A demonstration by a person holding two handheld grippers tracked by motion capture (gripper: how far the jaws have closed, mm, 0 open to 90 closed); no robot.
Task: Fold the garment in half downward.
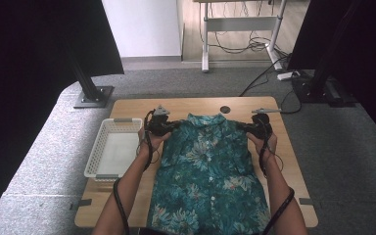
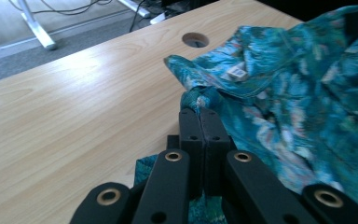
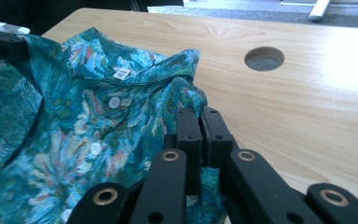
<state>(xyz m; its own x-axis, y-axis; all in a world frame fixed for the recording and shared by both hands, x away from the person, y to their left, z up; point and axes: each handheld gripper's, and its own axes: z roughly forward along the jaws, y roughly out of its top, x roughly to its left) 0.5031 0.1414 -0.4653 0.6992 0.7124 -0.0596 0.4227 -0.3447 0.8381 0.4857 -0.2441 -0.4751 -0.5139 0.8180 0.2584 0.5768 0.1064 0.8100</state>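
Shirt [image 1: 208, 176] lies buttoned-up and flat on the wooden table [image 1: 293, 161], hem nearest the person. Left gripper [image 1: 169, 126] and right gripper [image 1: 248, 127] are each clamped on a shoulder, either side of the collar [image 1: 206, 120]. White basket [image 1: 100, 164] sits just left of it, cable hole [image 1: 225, 109] beyond.

Lab / recording rig, not a home.
My wooden table [image 1: 284, 147] with a cable hole [image 1: 224, 109] sits on grey carpet [image 1: 39, 161], black curtains [image 1: 24, 73] on metal stands [image 1: 94, 95] either side. Behind: a white desk frame [image 1: 240, 24], loose cables [image 1: 254, 45], a power strip [image 1: 288, 75] on the floor.
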